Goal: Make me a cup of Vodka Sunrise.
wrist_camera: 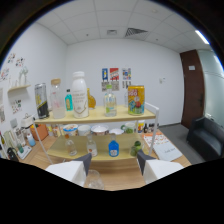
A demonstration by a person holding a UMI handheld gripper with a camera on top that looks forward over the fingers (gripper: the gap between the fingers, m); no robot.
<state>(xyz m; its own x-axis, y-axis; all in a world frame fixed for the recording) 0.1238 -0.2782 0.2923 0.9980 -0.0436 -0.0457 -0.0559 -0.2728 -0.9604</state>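
Gripper view: fingers (114,161) spread wide, a clear glass (93,178) (empty-looking) between them, short of the shelf's (95,119) front edge.

The tool (114,159) hangs with its two dark fingers spread apart; a clear drinking glass (93,178) sits low between them; beyond stands a pale wooden two-tier shelf (100,119) carrying a tall white plastic bottle (79,95), a yellow printed can (136,99) and a dark can (41,100).
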